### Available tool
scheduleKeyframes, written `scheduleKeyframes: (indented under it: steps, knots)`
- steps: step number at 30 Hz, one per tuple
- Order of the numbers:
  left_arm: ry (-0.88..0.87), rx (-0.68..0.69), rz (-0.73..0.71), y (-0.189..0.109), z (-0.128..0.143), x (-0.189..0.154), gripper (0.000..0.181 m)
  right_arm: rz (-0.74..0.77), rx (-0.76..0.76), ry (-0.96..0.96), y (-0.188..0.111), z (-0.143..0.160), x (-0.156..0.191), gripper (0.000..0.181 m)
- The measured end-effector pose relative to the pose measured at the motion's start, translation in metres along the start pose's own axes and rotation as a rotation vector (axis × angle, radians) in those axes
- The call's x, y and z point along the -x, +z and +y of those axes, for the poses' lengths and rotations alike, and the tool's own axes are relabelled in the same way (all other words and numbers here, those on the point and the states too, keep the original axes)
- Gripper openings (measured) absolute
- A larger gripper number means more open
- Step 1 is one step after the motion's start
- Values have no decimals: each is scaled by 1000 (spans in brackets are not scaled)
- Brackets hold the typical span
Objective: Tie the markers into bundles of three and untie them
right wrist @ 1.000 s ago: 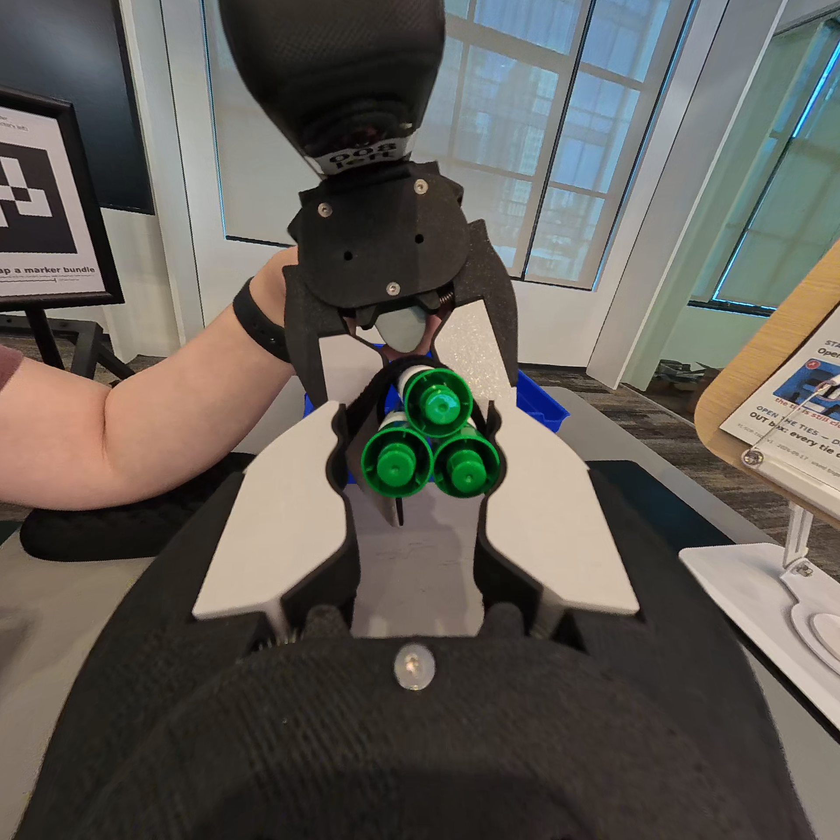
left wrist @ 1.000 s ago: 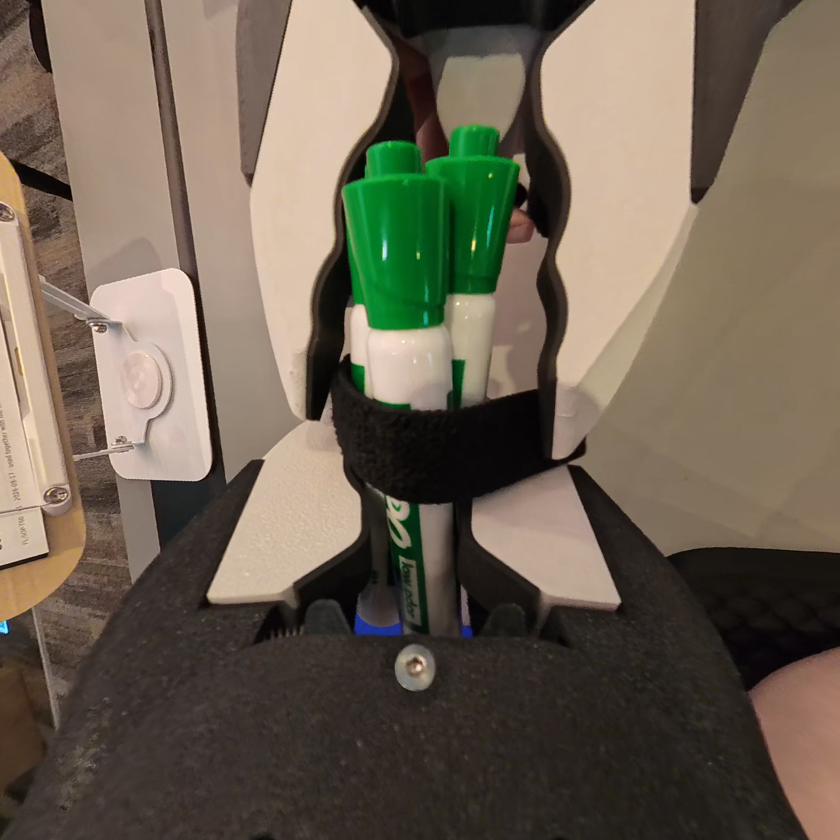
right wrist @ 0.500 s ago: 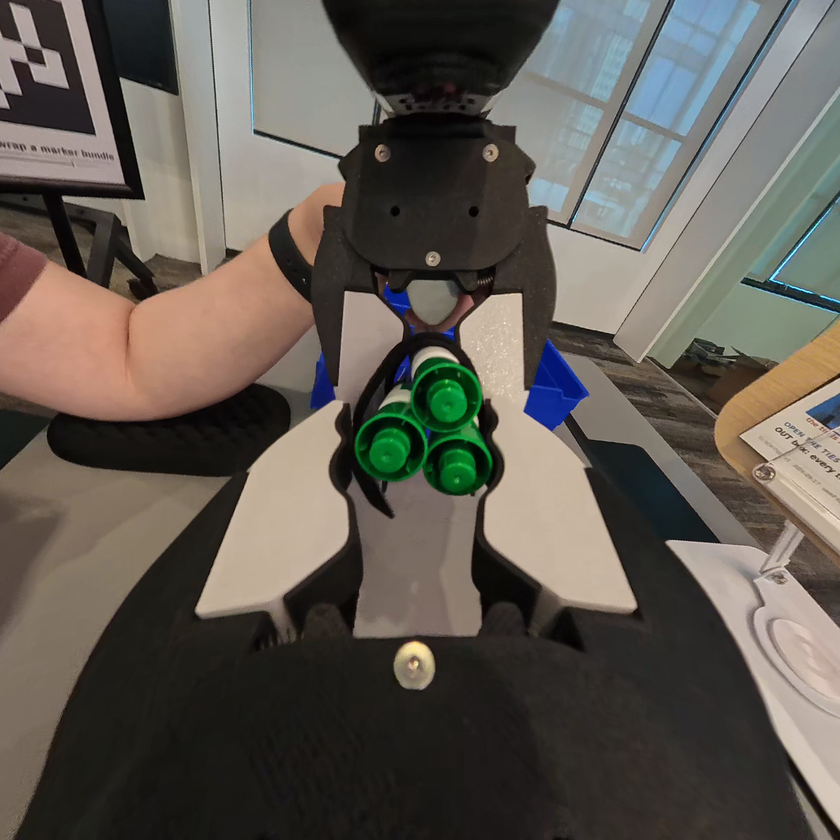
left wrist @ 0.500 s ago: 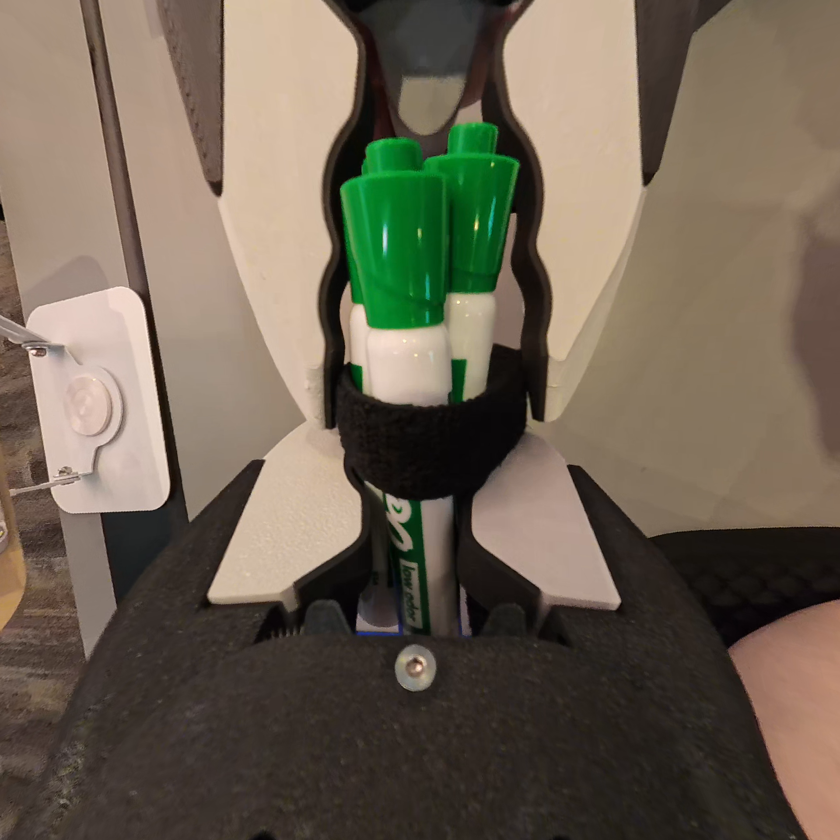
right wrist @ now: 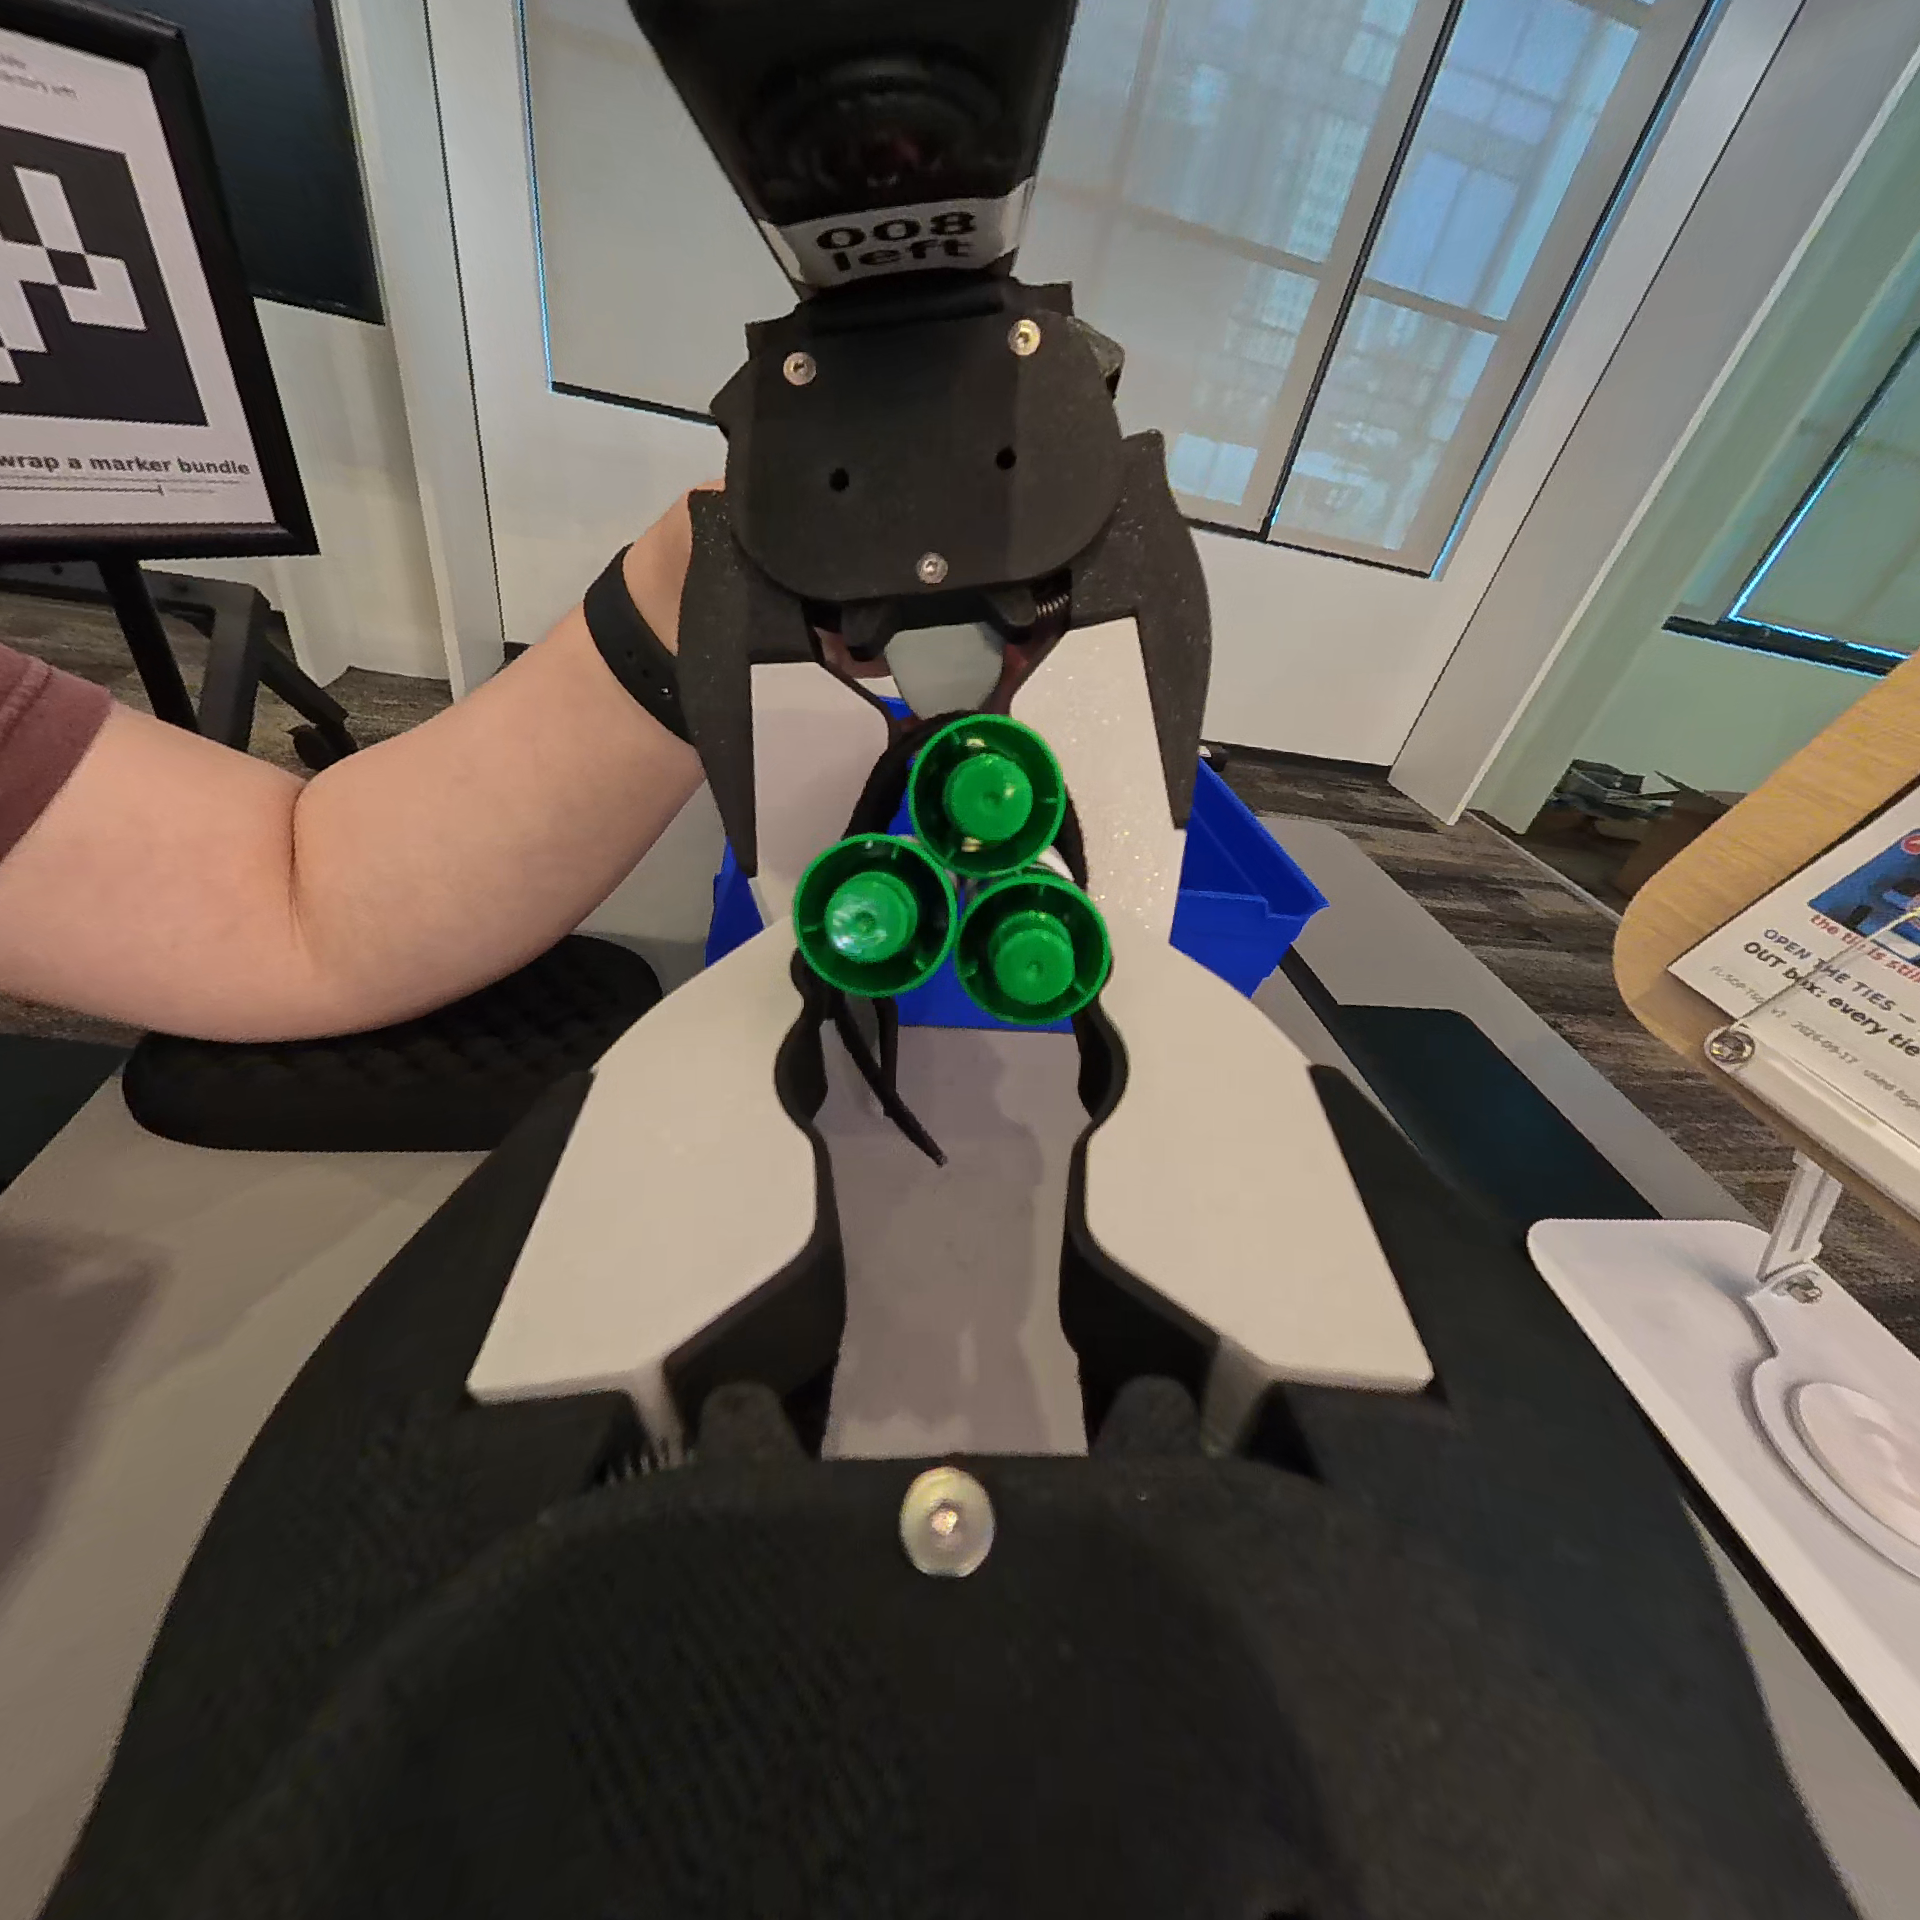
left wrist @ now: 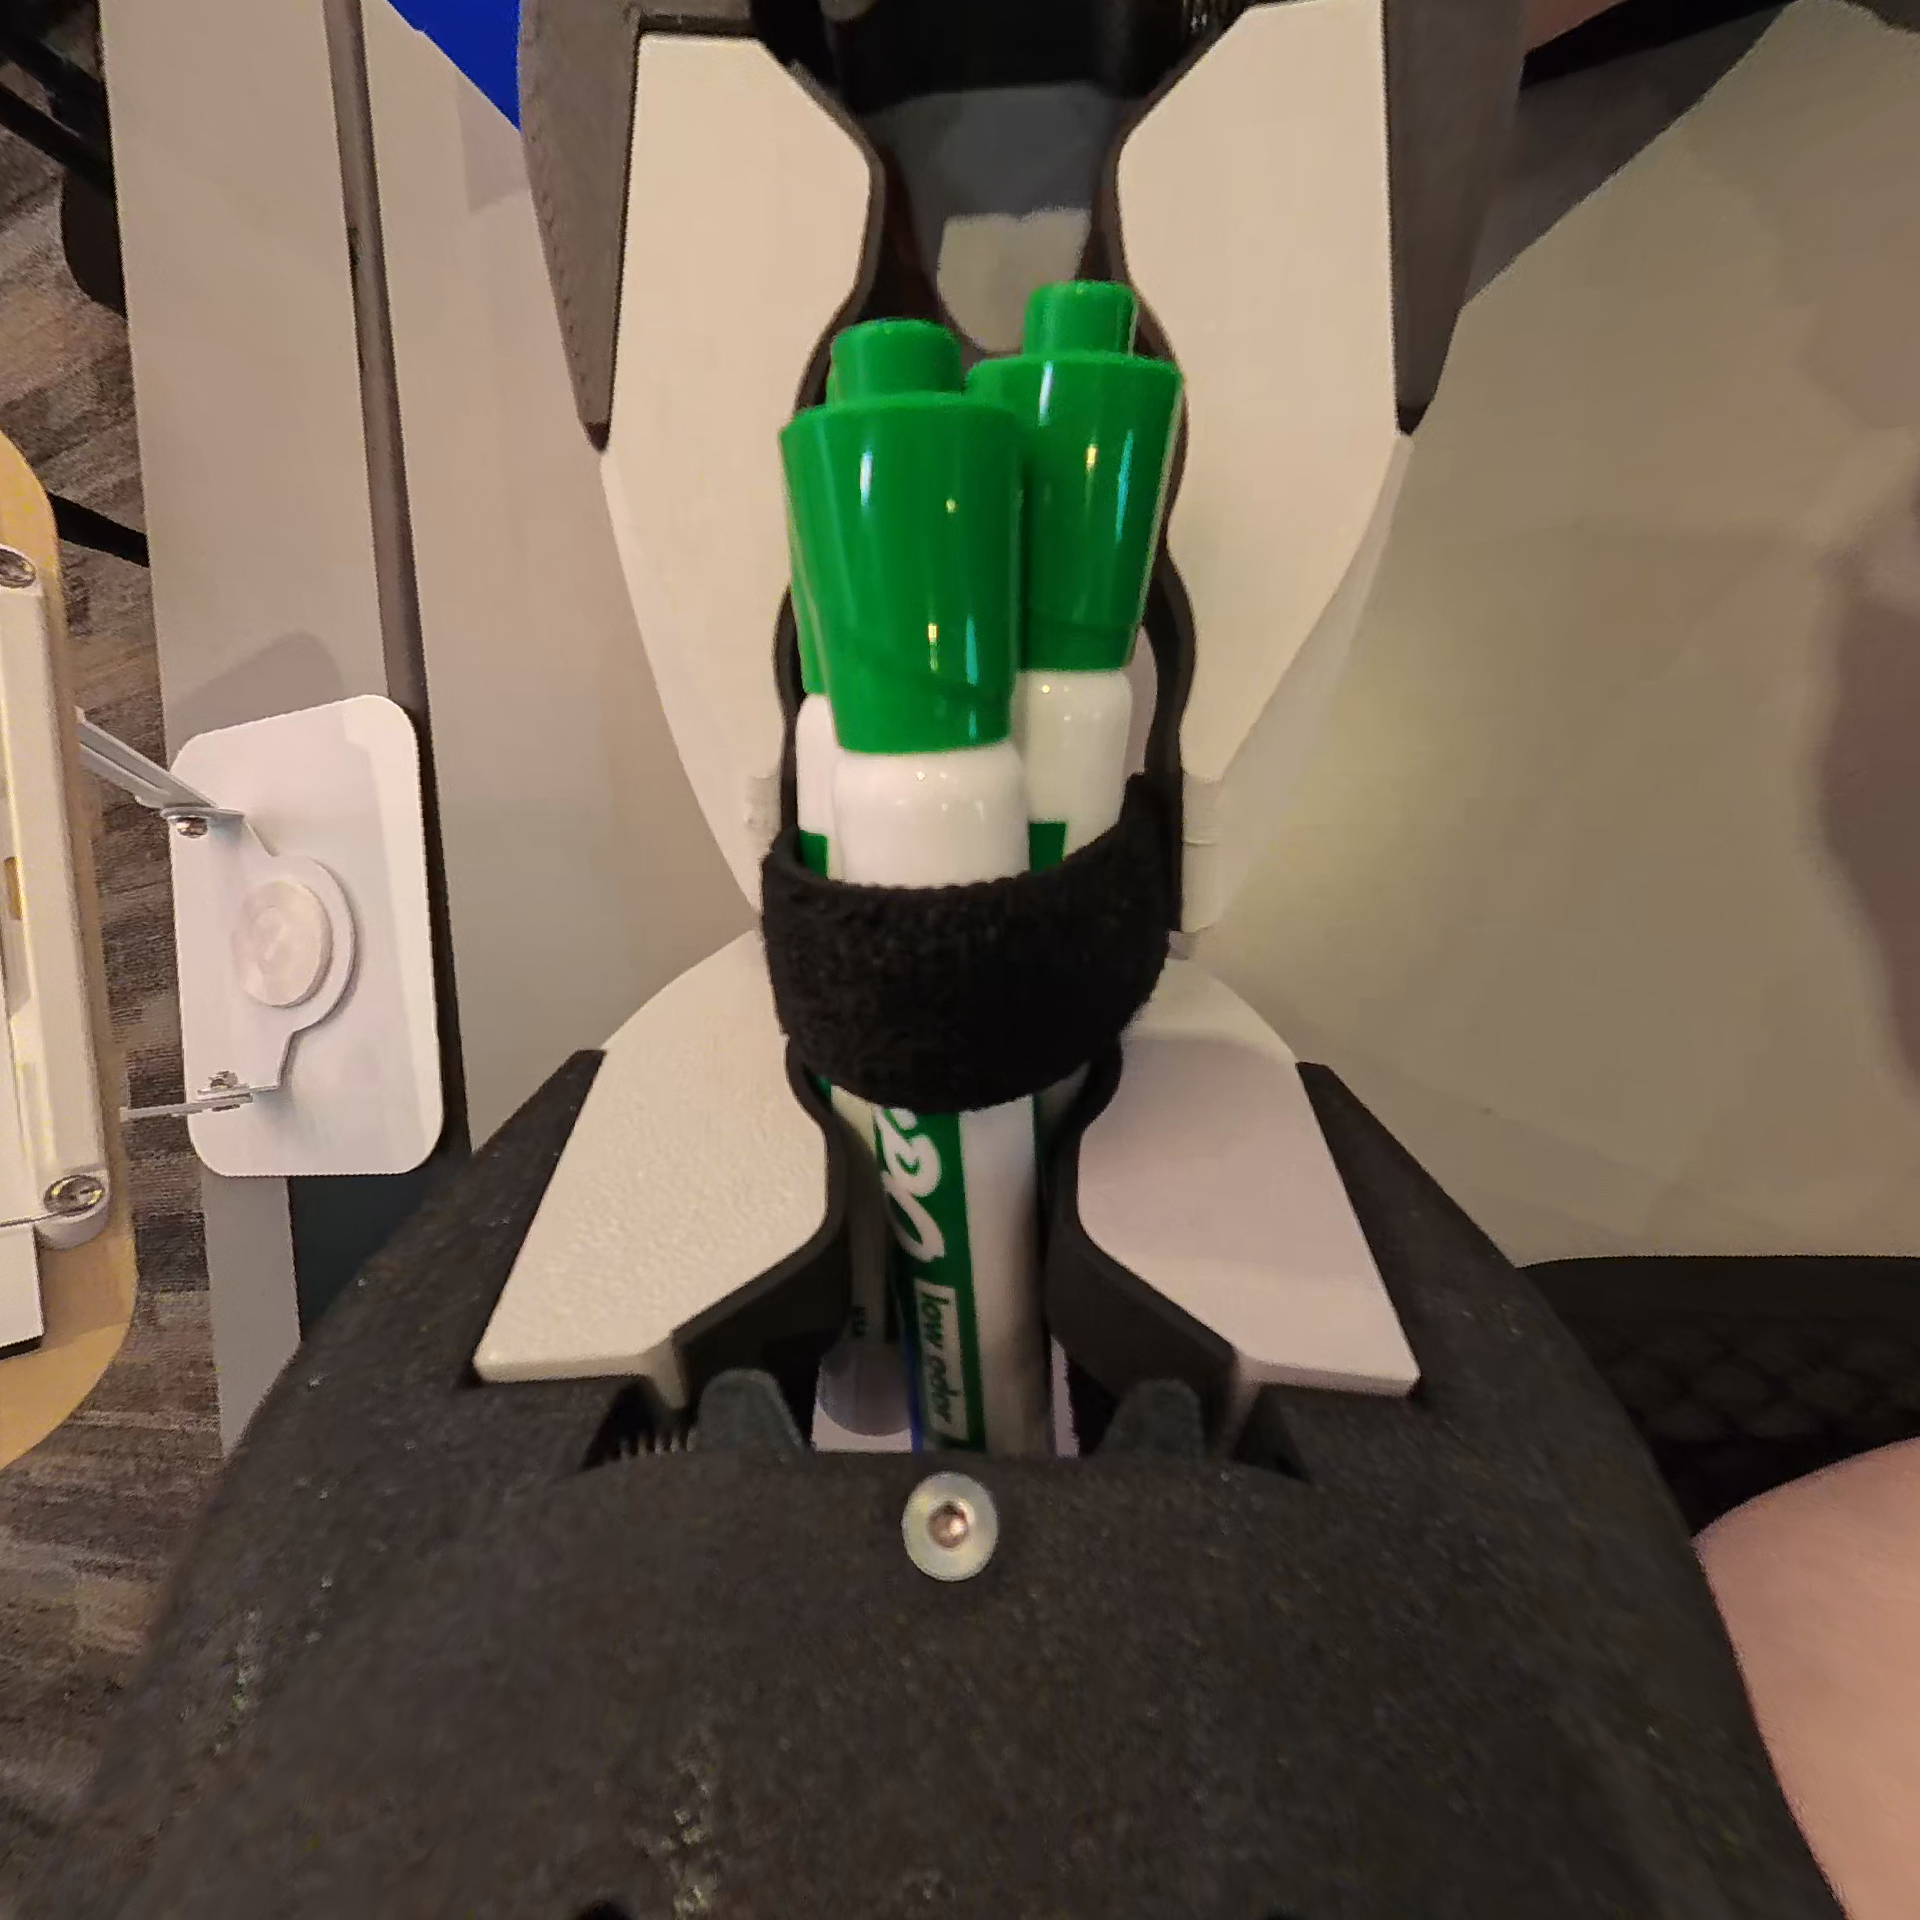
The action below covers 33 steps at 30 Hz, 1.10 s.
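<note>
While its white, wavy-edged fingers pinch the barrels, the left gripper [left wrist: 961, 1091] holds a bundle of three markers [left wrist: 935, 665] — glossy green flared caps, smooth white bodies — bound by a fuzzy black hook-and-loop strap [left wrist: 961, 971]. Facing it, the right gripper [right wrist: 951, 1023] has its matte white fingers spread to either side of the cap ends, not closed on them; the strap's thin loose tail [right wrist: 894, 1081] hangs between. Behind the bundle sits a blue plastic bin [right wrist: 1236, 914] on the grey table [right wrist: 125, 1351], beside a black textured armrest pad [right wrist: 395, 1049] — a person's forearm [right wrist: 343, 862] rests there.
</note>
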<state>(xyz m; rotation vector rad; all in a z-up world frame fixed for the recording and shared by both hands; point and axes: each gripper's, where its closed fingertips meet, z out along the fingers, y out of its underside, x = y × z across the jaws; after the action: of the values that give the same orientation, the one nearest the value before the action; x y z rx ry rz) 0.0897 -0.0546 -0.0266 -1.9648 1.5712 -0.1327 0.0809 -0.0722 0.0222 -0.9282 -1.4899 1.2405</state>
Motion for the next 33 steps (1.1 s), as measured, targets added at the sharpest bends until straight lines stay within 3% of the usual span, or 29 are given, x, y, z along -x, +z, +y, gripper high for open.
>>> scheduleKeyframes:
  steps: [33]
  knots:
    - [3, -49, -5, -3, -10, 0, 41, 78, -4, -157, -7, -5, 0, 16]
